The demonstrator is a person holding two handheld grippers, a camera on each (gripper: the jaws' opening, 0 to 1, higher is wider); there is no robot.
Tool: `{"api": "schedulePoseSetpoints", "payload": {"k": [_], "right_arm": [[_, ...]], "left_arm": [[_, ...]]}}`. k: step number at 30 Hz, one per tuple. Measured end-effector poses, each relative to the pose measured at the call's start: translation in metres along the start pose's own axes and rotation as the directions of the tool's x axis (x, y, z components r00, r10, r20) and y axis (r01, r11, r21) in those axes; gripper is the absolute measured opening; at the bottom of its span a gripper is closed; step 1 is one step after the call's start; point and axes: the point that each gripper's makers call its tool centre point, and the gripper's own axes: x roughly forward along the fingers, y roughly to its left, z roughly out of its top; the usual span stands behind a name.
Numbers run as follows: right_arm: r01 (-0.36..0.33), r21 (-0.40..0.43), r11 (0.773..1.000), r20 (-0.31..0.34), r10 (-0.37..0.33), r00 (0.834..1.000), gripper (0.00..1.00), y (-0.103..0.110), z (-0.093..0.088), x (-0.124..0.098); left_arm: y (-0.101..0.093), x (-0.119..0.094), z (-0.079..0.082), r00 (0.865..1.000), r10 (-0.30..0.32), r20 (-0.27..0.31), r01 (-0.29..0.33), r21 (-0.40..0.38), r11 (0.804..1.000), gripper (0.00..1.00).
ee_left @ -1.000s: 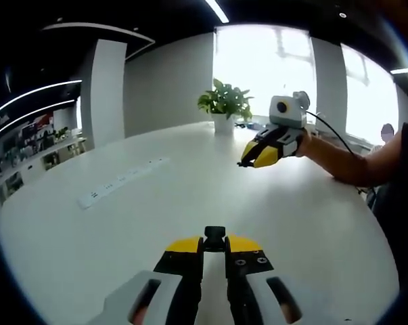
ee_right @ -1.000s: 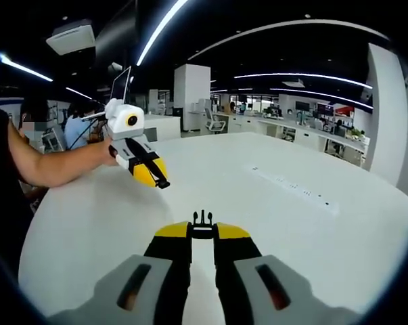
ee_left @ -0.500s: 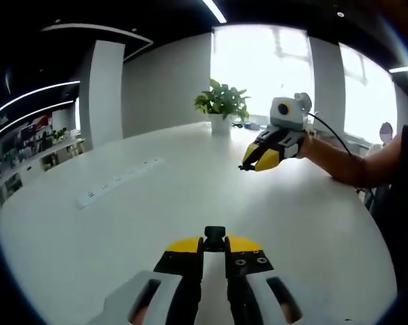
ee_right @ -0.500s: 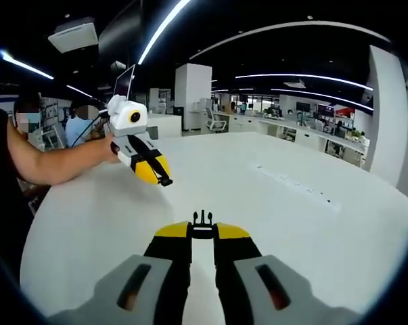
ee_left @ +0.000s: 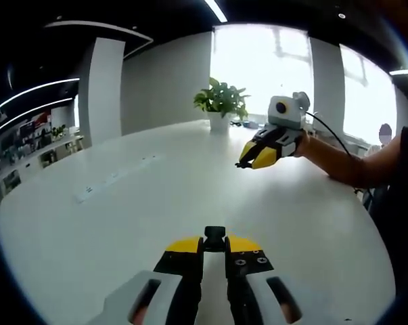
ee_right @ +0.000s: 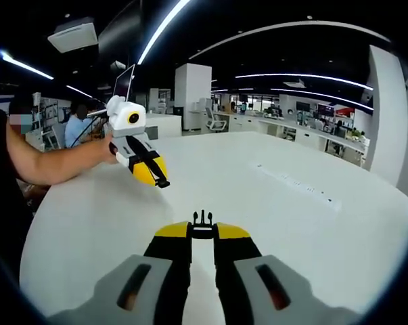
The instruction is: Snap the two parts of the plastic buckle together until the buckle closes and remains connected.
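White table [ee_left: 122, 223] | left claw [ee_left: 214, 238] grips socket half [ee_left: 214, 233] | right claw [ee_right: 202, 225] grips pronged half [ee_right: 202, 218], apart

In the left gripper view, the socket half of the buckle [ee_left: 215, 237] is being held at the tips of the left gripper [ee_left: 214, 248], above the table [ee_left: 156, 203]. The right gripper [ee_left: 253, 157] is being held up to the right, beyond it. A power strip [ee_left: 116, 179] is lying on the table to the left; a potted plant [ee_left: 222, 103] is standing at the far edge.

In the right gripper view, the pronged half of the buckle [ee_right: 202, 221] is being held at the tips of the right gripper [ee_right: 202, 232], with the left gripper [ee_right: 155, 177] up to the left and the power strip [ee_right: 295, 184] lying to the right.
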Motion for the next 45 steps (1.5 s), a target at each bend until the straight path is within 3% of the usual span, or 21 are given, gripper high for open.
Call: {"api": "schedulePoseSetpoints", "payload": {"k": [6,16,24,45], "right_arm": [[-0.010,0.003,1.000,-0.004,0.010,1.000,0.11,0.006,-0.001,-0.001],[-0.009,-0.007,1.000,0.001,0.009,1.000,0.11,0.019,-0.001,-0.009],[-0.011,-0.011,1.000,-0.013,0.011,1.000,0.11,0.027,-0.008,-0.012],[-0.004,-0.018,1.000,-0.024,0.003,1.000,0.11,0.032,-0.012,-0.015]], "left_arm": [[-0.016,-0.005,-0.008,1.000,0.003,-0.004,-0.003,-0.002,1.000,0.10],[-0.026,-0.015,-0.014,1.000,0.011,0.001,-0.011,-0.008,1.000,0.10],[-0.035,-0.017,-0.011,1.000,0.003,0.015,-0.003,0.001,1.000,0.10],[-0.037,-0.013,-0.013,1.000,-0.012,-0.011,0.012,0.017,1.000,0.10]]}}
